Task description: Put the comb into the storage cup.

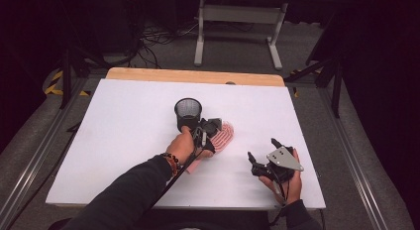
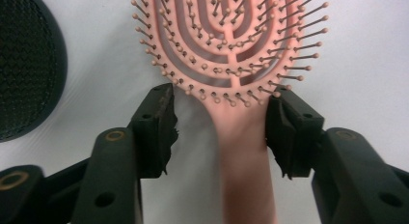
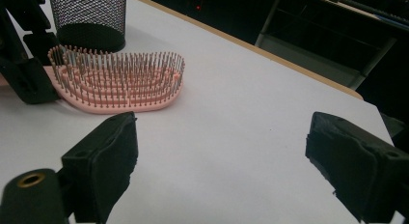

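A pink hairbrush (image 2: pixel 226 55) lay bristles-up on the white counter (image 1: pixel 124 141), just beside a black mesh cup (image 1: pixel 188 112). The left tool (image 2: pixel 219 130) straddled the brush where the handle meets the head; its jaws stood partly apart on either side of the neck, with a gap showing on both sides, so nothing was gripped. The right tool (image 1: pixel 261 149) rested near the counter's front edge, well apart from the brush, its jaws wide apart and holding nothing.
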A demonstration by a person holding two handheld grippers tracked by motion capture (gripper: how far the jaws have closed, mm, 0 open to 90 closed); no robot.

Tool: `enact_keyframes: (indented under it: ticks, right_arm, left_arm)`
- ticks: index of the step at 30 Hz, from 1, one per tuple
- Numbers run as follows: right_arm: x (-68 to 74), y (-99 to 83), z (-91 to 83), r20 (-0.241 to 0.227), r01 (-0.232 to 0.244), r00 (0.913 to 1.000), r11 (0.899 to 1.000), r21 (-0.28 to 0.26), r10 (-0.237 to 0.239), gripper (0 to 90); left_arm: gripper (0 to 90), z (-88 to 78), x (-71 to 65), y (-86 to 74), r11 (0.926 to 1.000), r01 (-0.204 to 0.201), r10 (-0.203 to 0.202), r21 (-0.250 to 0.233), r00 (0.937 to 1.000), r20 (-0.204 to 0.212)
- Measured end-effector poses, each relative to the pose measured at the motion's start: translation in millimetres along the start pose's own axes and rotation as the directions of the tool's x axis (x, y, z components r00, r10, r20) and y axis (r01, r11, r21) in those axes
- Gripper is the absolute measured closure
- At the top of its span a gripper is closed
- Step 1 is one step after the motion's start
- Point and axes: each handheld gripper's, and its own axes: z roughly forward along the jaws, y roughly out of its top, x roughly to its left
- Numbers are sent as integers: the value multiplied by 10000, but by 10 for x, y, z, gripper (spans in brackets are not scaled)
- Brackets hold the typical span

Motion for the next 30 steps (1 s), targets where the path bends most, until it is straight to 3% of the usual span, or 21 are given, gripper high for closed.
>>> enact_keyframes:
  ticks: [5, 7, 9, 13, 18, 20, 21, 22, 23, 26, 27, 28, 29, 30]
  right_arm:
    - [-8, -4, 2, -45, -2, 10000, 10000, 51, 2, 118]
    - [-11, -8, 6, -86, 3, 10000, 10000, 89, -2, 117]
    - [-15, -13, 13, -92, 2, 10000, 9999, 139, -1, 117]
    - [-14, -15, 16, -101, 15, 9999, 9999, 153, -13, 117]
    - [-17, -15, 10, -32, 15, 10000, 9999, 111, -15, 115]
    - [-21, -14, 10, 23, -25, 10000, 10000, 73, 25, 115]
    - [-20, -13, 9, 24, -13, 10000, 10000, 75, 13, 114]
    - [-20, -13, 9, 24, -13, 10000, 10000, 75, 13, 114]
    - [-19, -13, 9, 39, 7, 10000, 10000, 75, -8, 115]
    - [-16, -13, 8, 66, -13, 10000, 10000, 30, 13, 115]
    - [-13, -14, 11, 82, 6, 10000, 10000, 31, -7, 115]
    - [-13, -14, 11, 82, 6, 10000, 10000, 31, -7, 115]
    - [-7, -13, 8, 51, -25, 10000, 10000, 0, 25, 116]
    - [-6, -11, 5, 59, -19, 10000, 10000, -8, 19, 117]
  left_arm:
    - [693, -15, 69, -52, 9993, -214, 216, -311, 9998, 51]
    - [694, -15, 108, -92, 9979, -293, 310, -585, 9991, 292]
    - [695, -20, 97, -146, 9940, -684, 698, -851, 9975, 132]
    - [696, -21, 96, -222, 9875, -867, 872, -1316, 9962, -14]
    - [697, -94, 108, -381, 9633, -1133, 1070, -2433, 9935, -391]
    - [697, -130, 118, -437, 9549, -1083, 970, -2765, 9938, -541]
    - [697, -164, 138, -496, 9425, -1203, 1042, -3117, 9922, -679]
    - [697, -164, 138, -496, 9425, -1203, 1042, -3117, 9922, -679]
    - [697, -187, 139, -533, 9360, -1225, 1004, -3301, 9915, -832]
    - [697, -244, 159, -633, 9114, -1256, 993, -3918, 9913, -869]
    - [697, -276, 164, -703, 8914, -1132, 853, -4388, 9929, -828]
    - [697, -276, 164, -703, 8914, -1132, 853, -4388, 9929, -828]
    - [697, -301, 167, -770, 8725, -995, 706, -4784, 9944, -780]
    - [697, -301, 167, -770, 8725, -995, 706, -4784, 9944, -780]
